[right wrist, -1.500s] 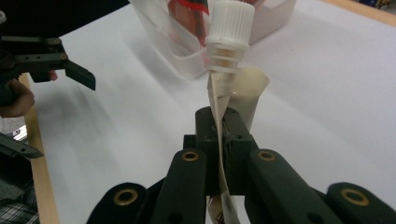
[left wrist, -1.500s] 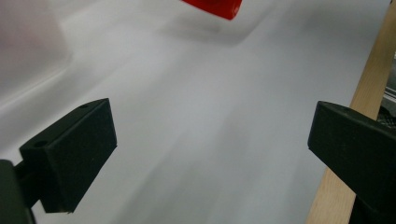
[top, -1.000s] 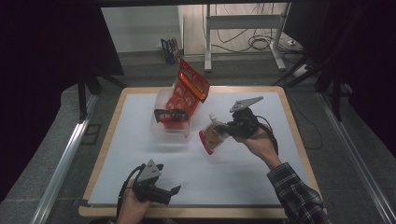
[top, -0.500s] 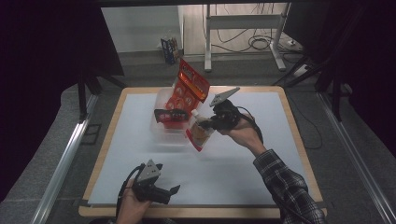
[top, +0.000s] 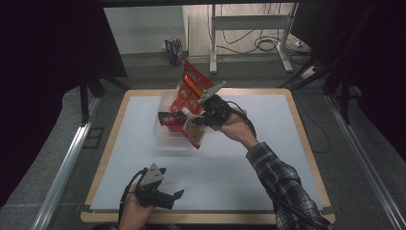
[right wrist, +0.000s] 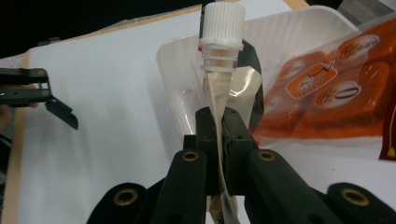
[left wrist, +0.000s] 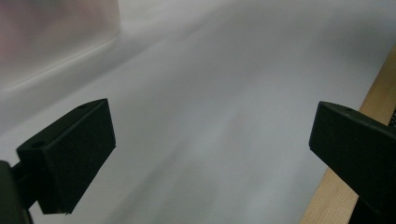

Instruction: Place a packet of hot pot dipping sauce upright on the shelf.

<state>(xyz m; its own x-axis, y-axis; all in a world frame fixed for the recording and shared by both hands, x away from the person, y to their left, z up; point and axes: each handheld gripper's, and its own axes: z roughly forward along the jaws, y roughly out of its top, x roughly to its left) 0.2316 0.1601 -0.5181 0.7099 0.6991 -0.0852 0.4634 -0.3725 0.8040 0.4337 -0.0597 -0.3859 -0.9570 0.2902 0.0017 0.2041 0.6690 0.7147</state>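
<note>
My right gripper (top: 192, 120) is shut on a spouted pouch (top: 196, 134) with a white screw cap (right wrist: 222, 23), gripping its flat body just below the spout. The pouch hangs at the right edge of a clear plastic tub (top: 163, 135) in the middle of the white table. A tall red-orange snack bag (top: 189, 87) leans in the tub, with a dark packet (top: 169, 118) beside it. My left gripper (top: 176, 195) rests near the table's front edge. Its jaws stand wide apart, with bare table between the pads (left wrist: 74, 149).
The white mat has a wooden border (top: 306, 143), which runs close beside my left gripper (left wrist: 373, 98). The tub's pale wall (left wrist: 51, 42) shows blurred ahead of it. Beyond the table are a desk frame (top: 249, 24), cables and a small box on the floor.
My right gripper has carried the pouch leftward, from right of the tub to the tub's right edge. The left gripper has stayed in place.
</note>
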